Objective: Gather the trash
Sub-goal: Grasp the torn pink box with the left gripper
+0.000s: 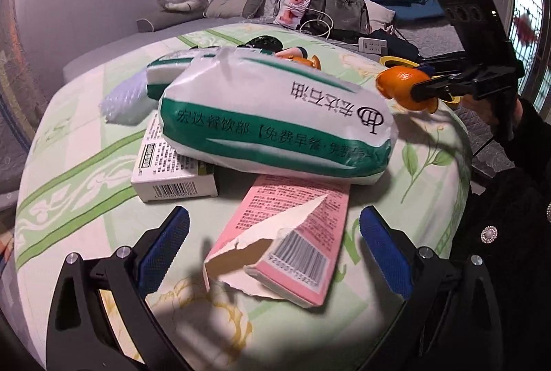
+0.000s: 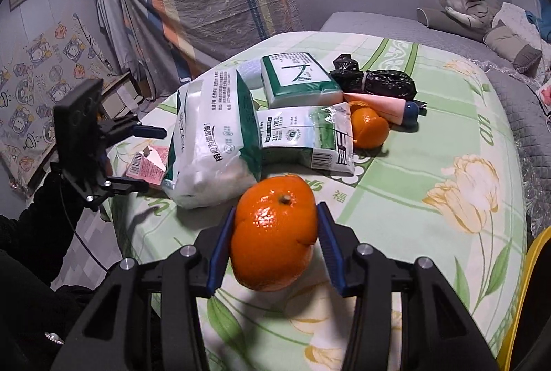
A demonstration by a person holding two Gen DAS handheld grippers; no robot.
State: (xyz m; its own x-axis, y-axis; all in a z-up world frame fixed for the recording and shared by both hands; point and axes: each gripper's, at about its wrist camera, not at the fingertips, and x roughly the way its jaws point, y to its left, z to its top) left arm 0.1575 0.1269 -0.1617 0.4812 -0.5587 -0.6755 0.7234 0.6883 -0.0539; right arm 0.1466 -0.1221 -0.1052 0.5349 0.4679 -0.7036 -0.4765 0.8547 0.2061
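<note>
Table (image 2: 430, 136), in a green floral cloth, is being crowded at its centre by packaging. Large white-green bag (image 1: 275, 119) is being propped on a white box (image 1: 172, 171) at its 8 o'clock and a torn pink box (image 1: 286, 240) at its 6. Left gripper (image 1: 273, 254) is being held wide open around the pink box, not touching it. Orange (image 2: 273, 233) is being clamped in the right gripper (image 2: 273, 245), clear of the cloth, at the bag's 3 o'clock.
</note>
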